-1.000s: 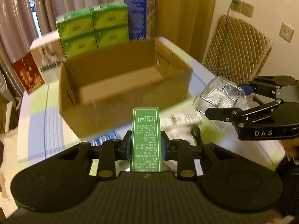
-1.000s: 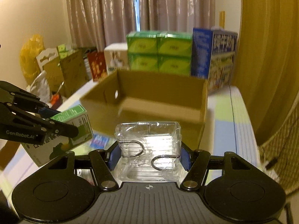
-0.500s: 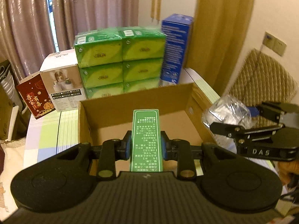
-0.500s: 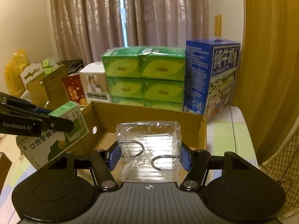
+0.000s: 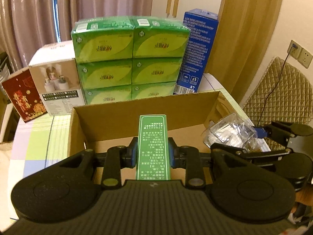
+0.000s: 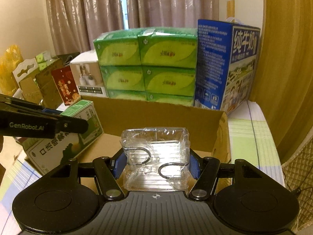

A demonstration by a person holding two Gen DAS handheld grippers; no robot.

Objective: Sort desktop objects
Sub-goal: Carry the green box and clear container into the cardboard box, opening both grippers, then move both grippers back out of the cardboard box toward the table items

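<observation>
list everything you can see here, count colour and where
cardboard box: 1, brown, open, centre of table
green carton: 1, in left claw, over the box
clear plastic pack: 1, transparent, in right claw, over the box
tissue packs: 6 showing, green, stacked behind box
milk case: 1, blue, right of stack
white box: 1, left of stack
red box: 1, far left
table: 1, checked cloth
left claw: black, shut
right claw: black, shut
</observation>
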